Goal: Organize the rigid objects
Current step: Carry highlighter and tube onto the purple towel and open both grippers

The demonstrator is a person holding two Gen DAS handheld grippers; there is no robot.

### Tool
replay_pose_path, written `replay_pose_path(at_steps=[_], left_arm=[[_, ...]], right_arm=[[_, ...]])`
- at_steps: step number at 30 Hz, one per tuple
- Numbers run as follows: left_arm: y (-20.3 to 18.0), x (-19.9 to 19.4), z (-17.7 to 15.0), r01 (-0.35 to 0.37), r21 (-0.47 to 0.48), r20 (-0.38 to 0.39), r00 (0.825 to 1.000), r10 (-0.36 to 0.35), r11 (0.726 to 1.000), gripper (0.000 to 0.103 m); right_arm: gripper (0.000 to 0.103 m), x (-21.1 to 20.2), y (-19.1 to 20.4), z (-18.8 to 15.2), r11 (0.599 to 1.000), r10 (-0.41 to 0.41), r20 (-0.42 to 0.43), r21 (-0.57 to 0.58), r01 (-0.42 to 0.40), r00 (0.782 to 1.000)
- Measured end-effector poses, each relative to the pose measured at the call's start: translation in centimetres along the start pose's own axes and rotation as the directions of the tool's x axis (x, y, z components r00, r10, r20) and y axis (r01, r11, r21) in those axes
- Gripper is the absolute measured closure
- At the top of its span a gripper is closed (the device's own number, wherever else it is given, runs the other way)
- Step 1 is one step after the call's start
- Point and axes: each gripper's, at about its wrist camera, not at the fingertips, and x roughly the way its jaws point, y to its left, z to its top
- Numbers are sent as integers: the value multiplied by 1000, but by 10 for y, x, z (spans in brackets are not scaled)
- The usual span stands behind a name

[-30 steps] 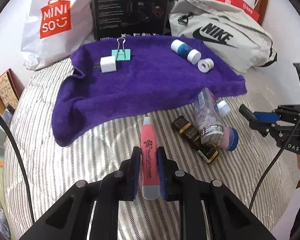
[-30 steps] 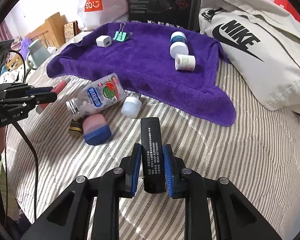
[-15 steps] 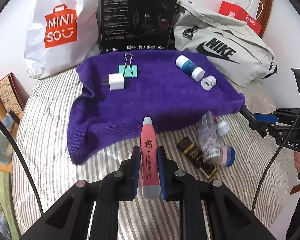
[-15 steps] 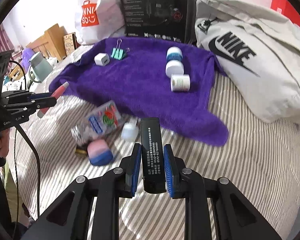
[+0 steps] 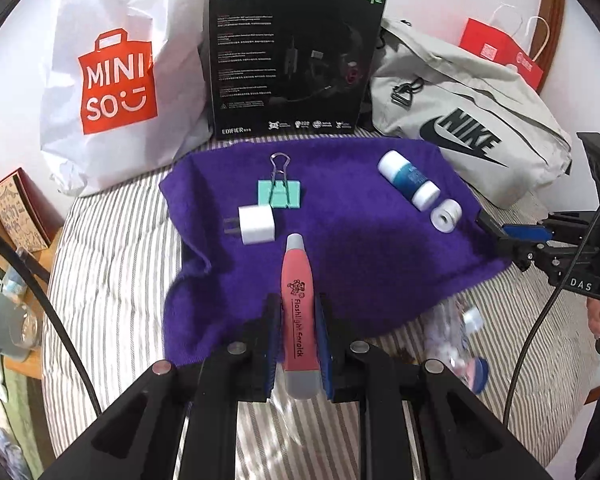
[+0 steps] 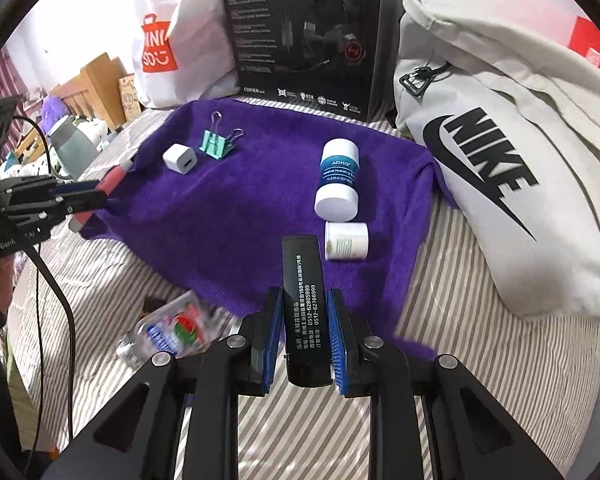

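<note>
Above the purple towel (image 5: 360, 248), both claws carry items.
Left claw (image 5: 298, 344) clamps the pink flashlight (image 5: 298, 300), right claw (image 6: 306, 340) the black box (image 6: 304, 304); lower each onto bare towel, clear of charger (image 5: 256, 224) and bottles.

Looking forward and down along each gripper's fingers, close over the bed — sharing the purple towel (image 5: 340, 240) (image 6: 240, 208) from opposite sides.

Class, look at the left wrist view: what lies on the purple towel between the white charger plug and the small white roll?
Only bare purple towel lies between the white charger plug and the small white roll; the left wrist view shows it.
</note>
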Motion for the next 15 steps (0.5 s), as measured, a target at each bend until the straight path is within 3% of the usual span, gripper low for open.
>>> replay_pose_path(at_steps=[15], left_arm=[[17, 51, 22, 23, 1, -64, 998, -23, 1000, 86]], right_arm=[[81, 49, 0, 15, 998, 2, -89, -55, -7, 996]])
